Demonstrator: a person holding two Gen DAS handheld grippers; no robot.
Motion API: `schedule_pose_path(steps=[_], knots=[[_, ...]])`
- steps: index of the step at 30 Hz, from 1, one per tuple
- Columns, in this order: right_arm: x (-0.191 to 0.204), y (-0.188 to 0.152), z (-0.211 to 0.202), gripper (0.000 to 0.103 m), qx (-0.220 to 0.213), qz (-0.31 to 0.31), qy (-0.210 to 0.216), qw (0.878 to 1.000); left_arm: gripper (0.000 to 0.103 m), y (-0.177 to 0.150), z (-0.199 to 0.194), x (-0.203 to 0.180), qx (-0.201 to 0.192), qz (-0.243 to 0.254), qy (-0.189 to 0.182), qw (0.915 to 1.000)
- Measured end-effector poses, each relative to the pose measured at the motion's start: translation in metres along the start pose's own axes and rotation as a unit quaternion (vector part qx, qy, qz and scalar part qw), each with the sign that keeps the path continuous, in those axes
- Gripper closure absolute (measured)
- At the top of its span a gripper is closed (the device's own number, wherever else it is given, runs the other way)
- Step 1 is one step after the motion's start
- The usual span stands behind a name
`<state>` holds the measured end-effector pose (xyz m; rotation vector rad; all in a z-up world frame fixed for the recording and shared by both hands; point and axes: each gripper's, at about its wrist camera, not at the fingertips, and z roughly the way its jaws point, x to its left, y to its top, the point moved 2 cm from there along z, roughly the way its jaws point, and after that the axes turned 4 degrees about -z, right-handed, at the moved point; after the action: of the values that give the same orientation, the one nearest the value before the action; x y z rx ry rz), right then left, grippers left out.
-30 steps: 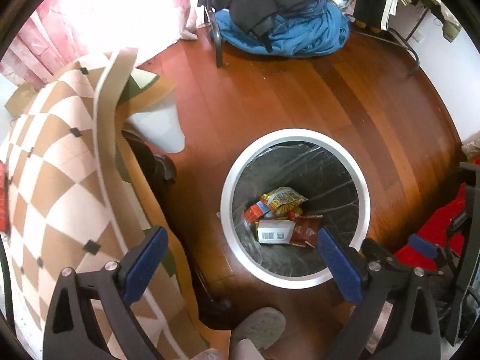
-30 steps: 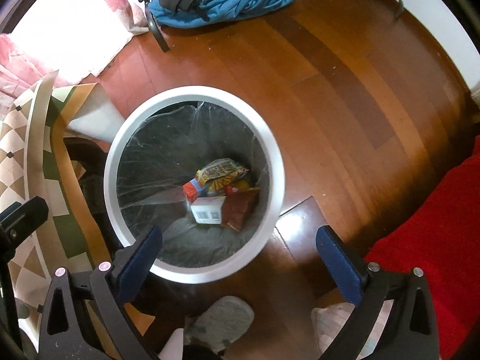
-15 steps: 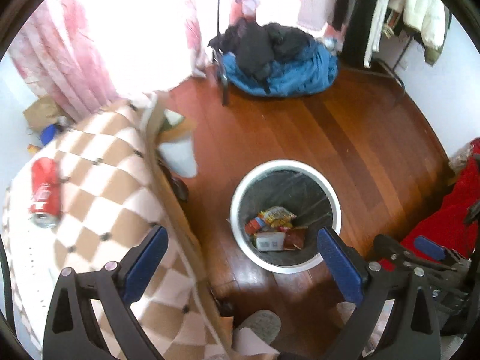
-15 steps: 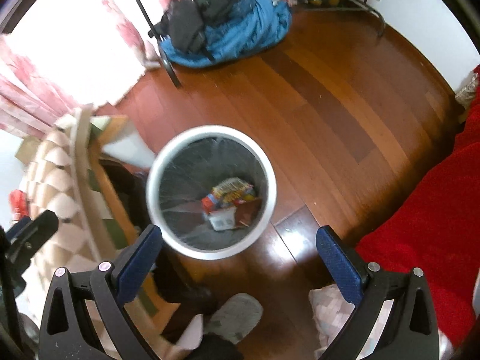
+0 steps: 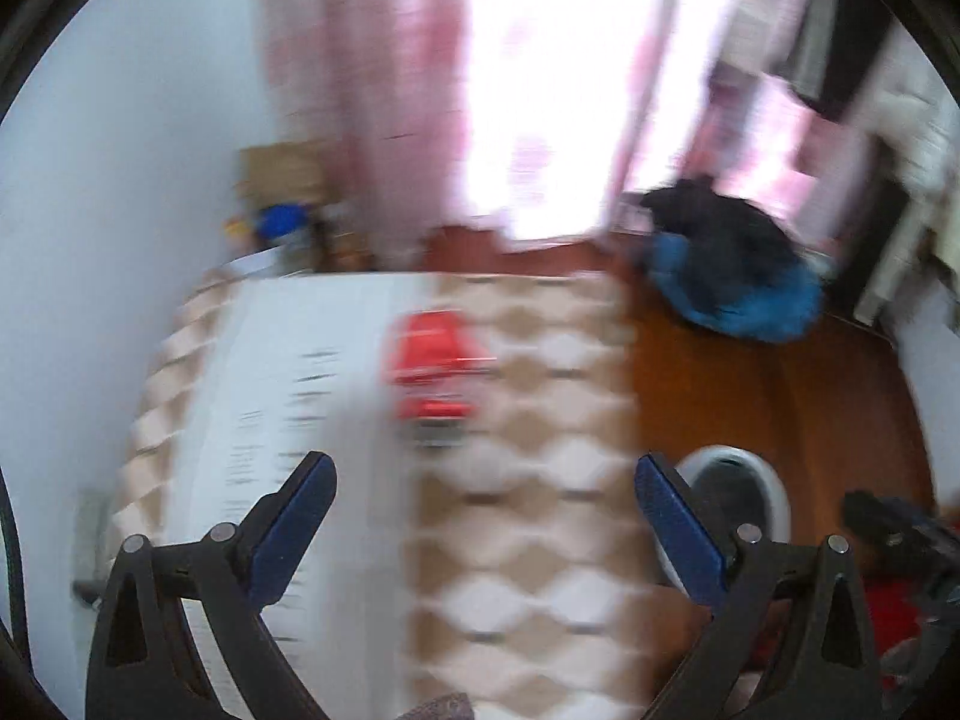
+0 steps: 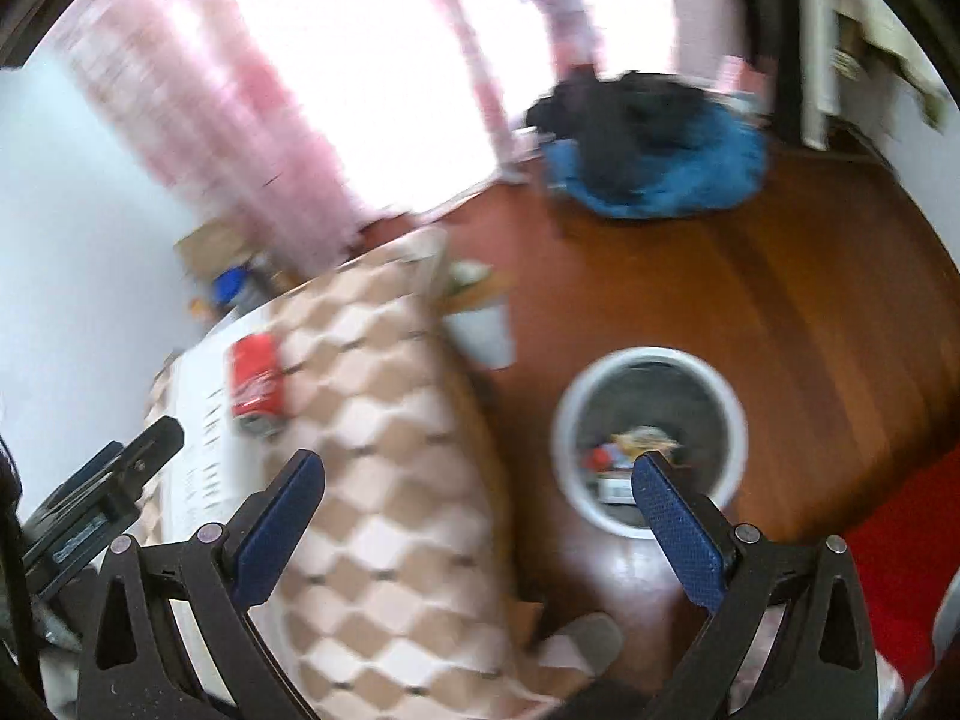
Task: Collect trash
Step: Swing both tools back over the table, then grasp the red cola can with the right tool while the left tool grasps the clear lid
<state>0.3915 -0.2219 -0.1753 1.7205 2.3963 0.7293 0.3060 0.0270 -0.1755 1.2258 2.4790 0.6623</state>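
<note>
Now both grippers have swung up off the bin [image 6: 651,438] toward the table: left gripper [image 5: 485,531] released and empty, right gripper [image 6: 477,519] likewise. Red can [image 5: 435,369] lies at twelve o'clock on the checked cloth [image 5: 528,540], likely next.

Pink curtains [image 6: 240,120] frame a bright window [image 6: 372,60] at twelve o'clock. A reddish wooden floor [image 6: 810,312] spreads toward three; a checked tablecloth [image 6: 390,480] covers the table at seven.
</note>
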Motion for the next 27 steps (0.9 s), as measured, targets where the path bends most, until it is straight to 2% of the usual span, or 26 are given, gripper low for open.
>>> schedule_pose_path(steps=[3, 7, 10, 13, 16, 20, 23, 27], knots=[[0.068, 0.012, 0.04, 0.0, 0.026, -0.038, 0.017, 0.999, 0.001, -0.004, 0.028, 0.065, 0.022, -0.03, 0.05, 0.998], [0.154, 0.026, 0.116, 0.0, 0.085, -0.082, 0.032, 0.993, 0.001, -0.015, 0.072, 0.127, 0.066, -0.06, 0.091, 0.9919], [0.205, 0.031, 0.174, 0.0, 0.123, -0.116, 0.02, 0.985, 0.001, -0.022, 0.108, 0.162, 0.097, -0.068, 0.115, 0.9863], [0.237, 0.034, 0.225, 0.0, 0.15, -0.141, -0.002, 0.978, 0.001, -0.026, 0.136, 0.187, 0.119, -0.079, 0.123, 0.9822], [0.255, 0.036, 0.265, 0.0, 0.172, -0.161, -0.027, 0.972, 0.001, -0.027, 0.157, 0.203, 0.131, -0.086, 0.124, 0.9799], [0.264, 0.037, 0.296, 0.0, 0.19, -0.173, -0.054, 0.965, 0.001, -0.031, 0.17, 0.214, 0.147, -0.091, 0.12, 0.9777], [0.26, 0.035, 0.303, 0.023, 0.183, -0.179, -0.059, 0.965, 0.001, -0.035, 0.163, 0.208, 0.144, -0.089, 0.097, 0.9809], [0.237, 0.03, 0.284, 0.023, 0.176, -0.174, -0.039, 0.968, 0.001, -0.052, 0.131, 0.185, 0.124, -0.062, 0.042, 0.9894]])
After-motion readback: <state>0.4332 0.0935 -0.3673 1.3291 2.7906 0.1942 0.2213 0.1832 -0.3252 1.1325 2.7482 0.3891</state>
